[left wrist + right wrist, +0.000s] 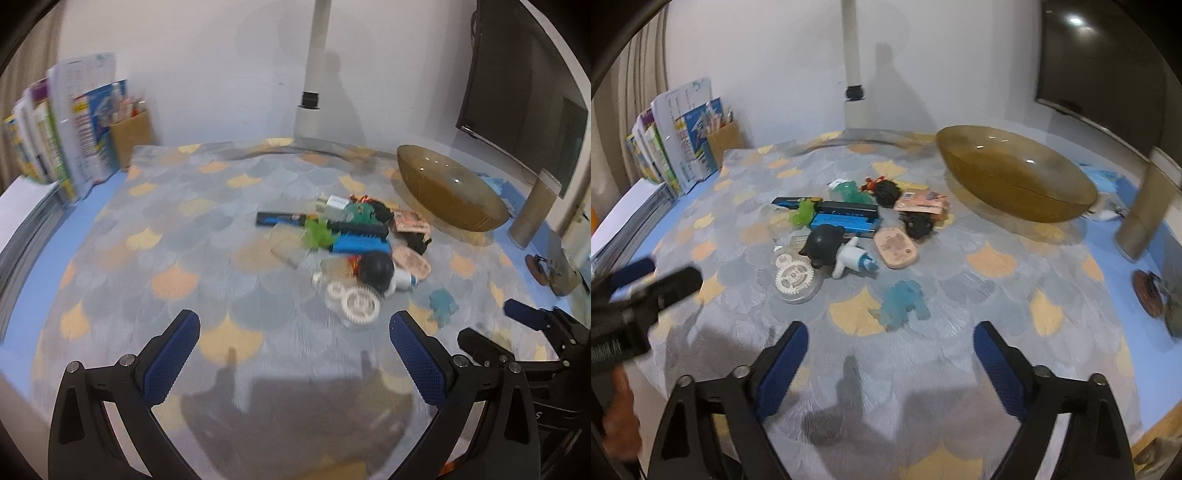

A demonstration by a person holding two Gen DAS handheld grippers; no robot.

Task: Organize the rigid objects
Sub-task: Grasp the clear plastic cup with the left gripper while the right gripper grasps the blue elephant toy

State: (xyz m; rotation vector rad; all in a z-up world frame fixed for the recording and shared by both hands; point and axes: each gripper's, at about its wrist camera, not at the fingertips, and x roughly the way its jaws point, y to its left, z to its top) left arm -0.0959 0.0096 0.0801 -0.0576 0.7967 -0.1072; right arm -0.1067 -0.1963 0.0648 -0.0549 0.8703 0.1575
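Note:
A pile of small rigid things lies mid-cloth: white gears (354, 299) (794, 275), a black rounded toy (375, 271) (823, 243), a blue block (360, 243) (844, 221), a green toy (804, 212), a pink oval piece (897, 246) and a white-and-blue tube (855, 260). A translucent blue figure (903, 301) (441, 301) lies apart, just ahead of my right gripper (891, 330). That gripper is open and holds nothing. My left gripper (295, 321) is open and empty too, short of the gears. An amber glass bowl (450, 192) (1015, 173) stands empty at the back right.
Books (62, 136) and a cardboard pen box (131, 136) stand at the back left. A white post (314, 74) rises behind the pile. A dark monitor (524, 103) on a stand (1145, 218) and a small brown ornament (1148, 291) occupy the right edge.

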